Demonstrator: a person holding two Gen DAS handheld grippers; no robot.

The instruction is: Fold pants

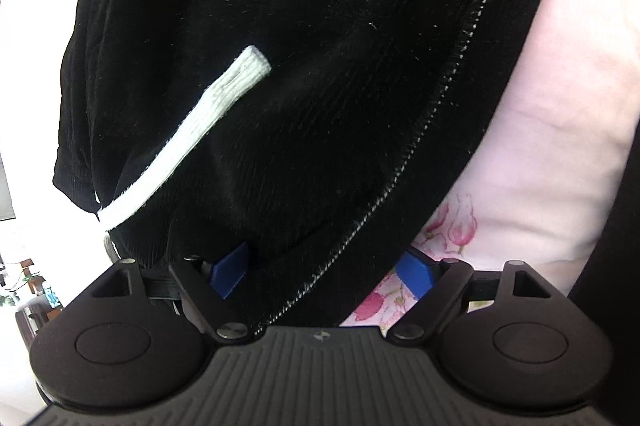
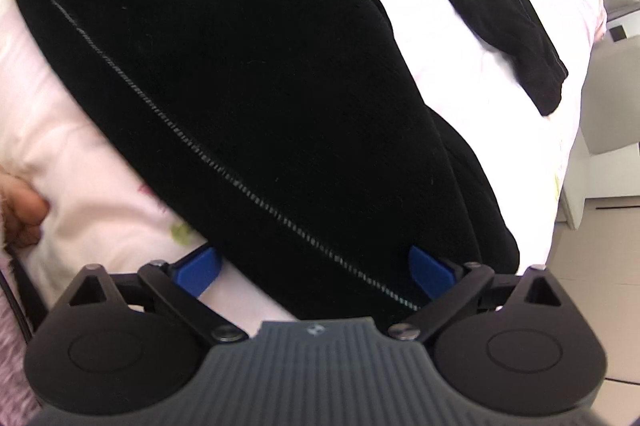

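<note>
Across our floral bedsheet [image 1: 540, 129] the black pants [image 1: 288, 65] lie unfolded; our left gripper [image 1: 324, 272] and right gripper [image 2: 316, 268] gape wide, holding nothing.

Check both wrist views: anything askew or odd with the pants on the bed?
Nothing damaged. The black pants lie skewed on the pink floral sheet, one leg splayed apart from the main body, not yet folded. A white drawstring trails loose across the fabric. Left gripper and right gripper are open over the edge.
</note>
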